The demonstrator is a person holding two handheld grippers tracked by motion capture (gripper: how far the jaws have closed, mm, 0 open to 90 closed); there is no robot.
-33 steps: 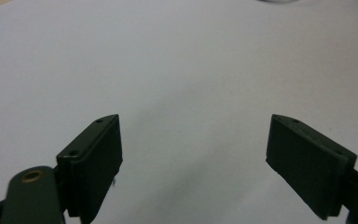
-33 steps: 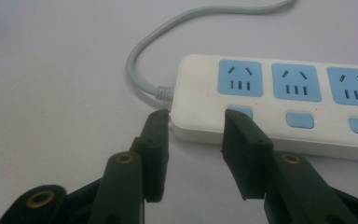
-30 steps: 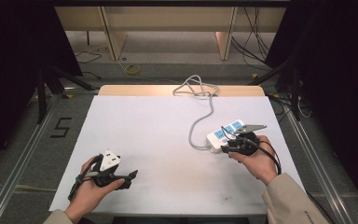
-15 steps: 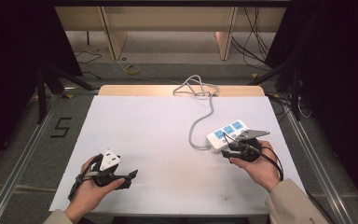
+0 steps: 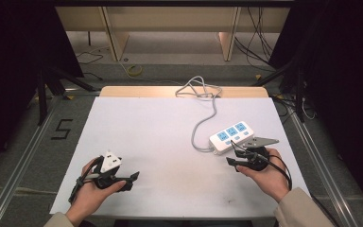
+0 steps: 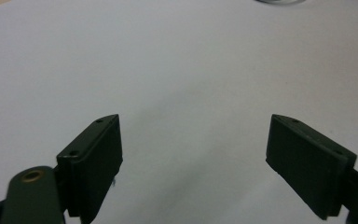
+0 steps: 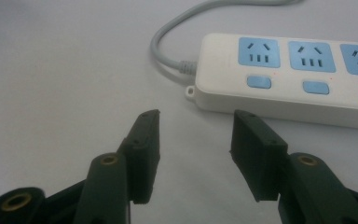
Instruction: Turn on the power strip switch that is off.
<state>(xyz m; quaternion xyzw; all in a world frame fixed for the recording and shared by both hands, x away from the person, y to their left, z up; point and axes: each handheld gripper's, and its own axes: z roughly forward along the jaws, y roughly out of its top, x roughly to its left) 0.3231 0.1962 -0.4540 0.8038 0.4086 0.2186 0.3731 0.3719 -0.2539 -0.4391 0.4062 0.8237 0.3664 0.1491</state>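
We see a white table (image 5: 170,137) with a wooden strip along its far edge, a grey floor beyond it with loose cables, and dark curtains at both sides. Just ahead of the right gripper (image 7: 196,135) lies a white power strip (image 7: 303,79) (blue sockets, grey cord (image 5: 203,118) trailing away); its jaws stand partly spread, holding nothing. The left gripper (image 6: 193,149) hovers over bare table, jaws spread wide. Since a second ago, our right hand (image 5: 264,175) has drawn back off the strip toward us.
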